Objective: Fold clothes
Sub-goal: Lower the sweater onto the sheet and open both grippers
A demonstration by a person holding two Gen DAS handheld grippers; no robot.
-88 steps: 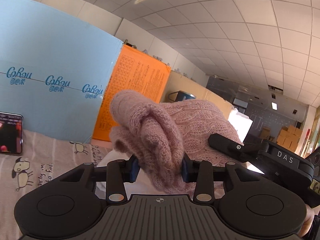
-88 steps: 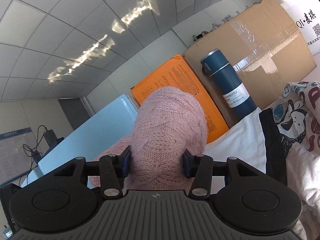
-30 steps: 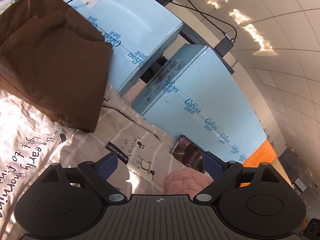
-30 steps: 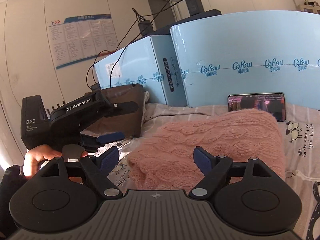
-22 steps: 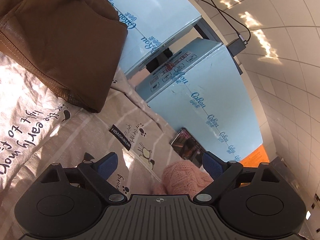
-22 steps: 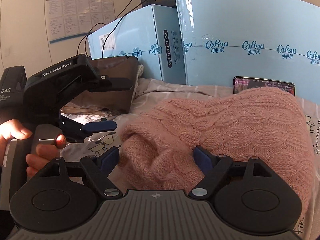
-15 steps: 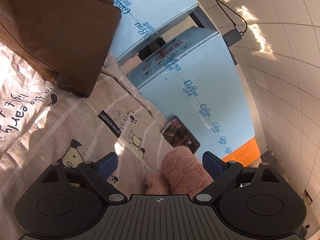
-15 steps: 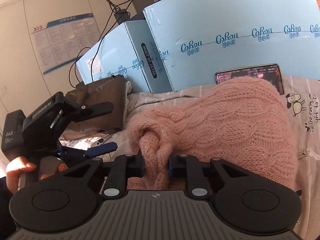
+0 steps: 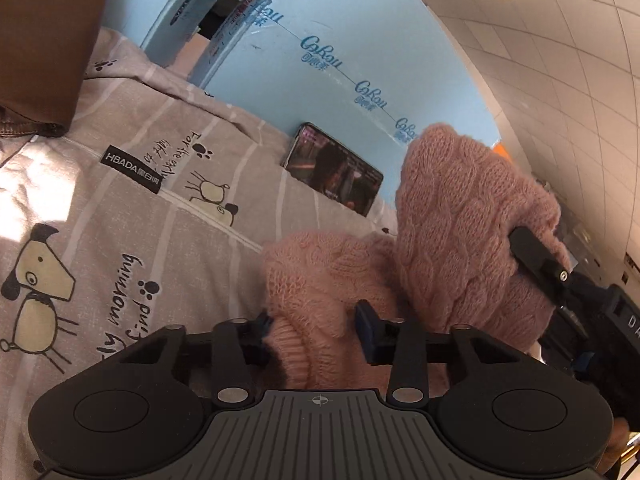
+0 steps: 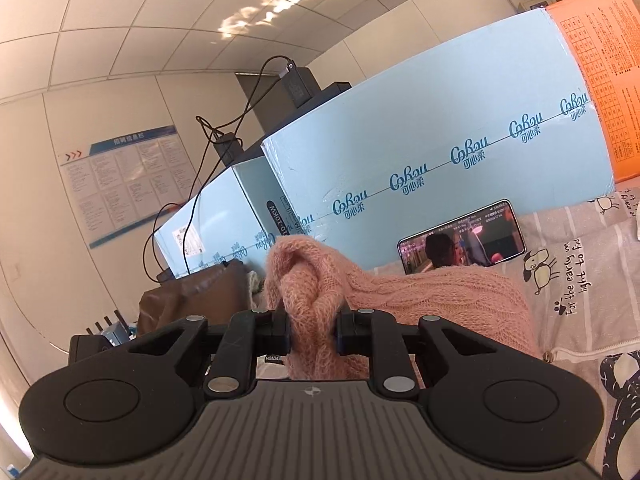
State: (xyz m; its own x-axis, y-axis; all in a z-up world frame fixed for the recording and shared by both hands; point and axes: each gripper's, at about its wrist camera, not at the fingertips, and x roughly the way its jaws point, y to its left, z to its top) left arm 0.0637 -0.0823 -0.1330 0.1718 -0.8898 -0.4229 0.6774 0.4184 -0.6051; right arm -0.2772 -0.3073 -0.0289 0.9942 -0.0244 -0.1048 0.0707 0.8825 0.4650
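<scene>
A pink cable-knit sweater [image 9: 460, 220] lies bunched on a grey cartoon-dog bedsheet [image 9: 120, 200]. My left gripper [image 9: 316, 330] has its jaws closing on a ribbed fold at the sweater's near edge, and the knit fills the gap between the pads. In the right wrist view my right gripper [image 10: 312, 334] is shut on another raised fold of the sweater [image 10: 440, 300] and holds it up off the sheet. A black finger [image 9: 536, 252] of the right gripper shows in the left wrist view, pressed into the lifted knit on the right.
A lit phone [image 10: 460, 240] leans against light blue cartons [image 10: 420, 140] behind the sweater. A brown garment [image 9: 36, 40] lies at the left, and an orange box [image 10: 608, 60] stands at the far right. Cables run over the cartons.
Both grippers went from wide open to closed on folds of the pink sweater, the right one first. The right one has lifted its fold, and the left has moved in to the sweater's edge.
</scene>
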